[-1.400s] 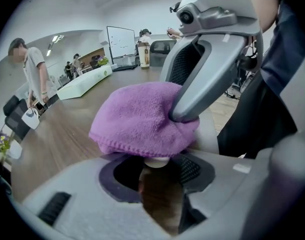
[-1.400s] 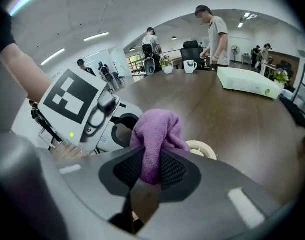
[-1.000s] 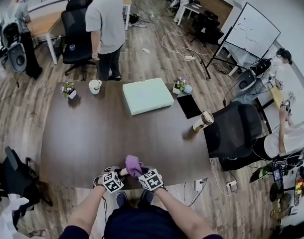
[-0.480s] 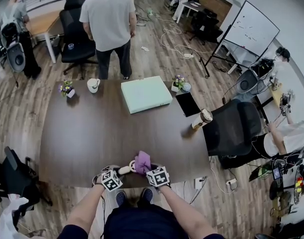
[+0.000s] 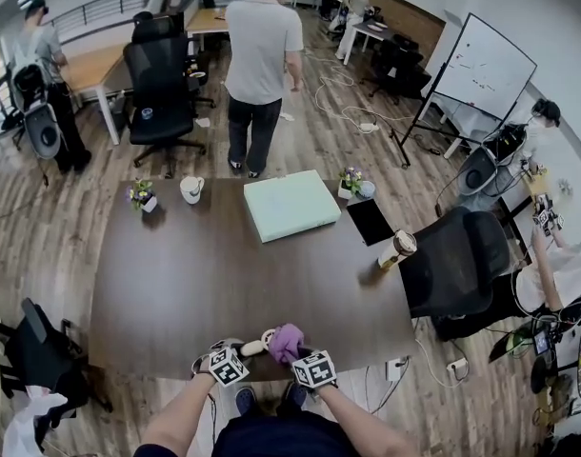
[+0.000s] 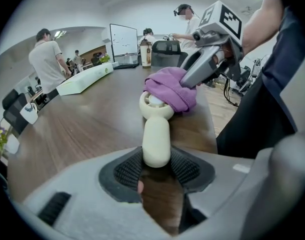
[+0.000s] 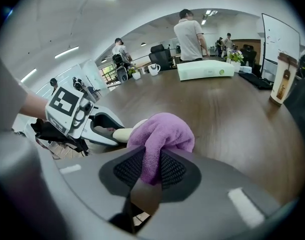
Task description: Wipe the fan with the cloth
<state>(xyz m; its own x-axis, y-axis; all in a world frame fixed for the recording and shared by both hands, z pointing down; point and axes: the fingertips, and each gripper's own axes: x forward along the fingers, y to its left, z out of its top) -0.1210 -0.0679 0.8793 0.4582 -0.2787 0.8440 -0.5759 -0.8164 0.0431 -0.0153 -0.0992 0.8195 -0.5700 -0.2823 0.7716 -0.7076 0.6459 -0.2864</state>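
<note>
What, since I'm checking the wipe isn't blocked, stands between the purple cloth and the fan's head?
Nothing visible does. The cloth, clamped in the jaws of the right gripper, lies against the head of the fan, while the left gripper grips its handle.

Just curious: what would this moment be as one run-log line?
step: wipe fan | left gripper: shut on fan | right gripper: shut on cloth | cloth: over fan head | where: table edge
</note>
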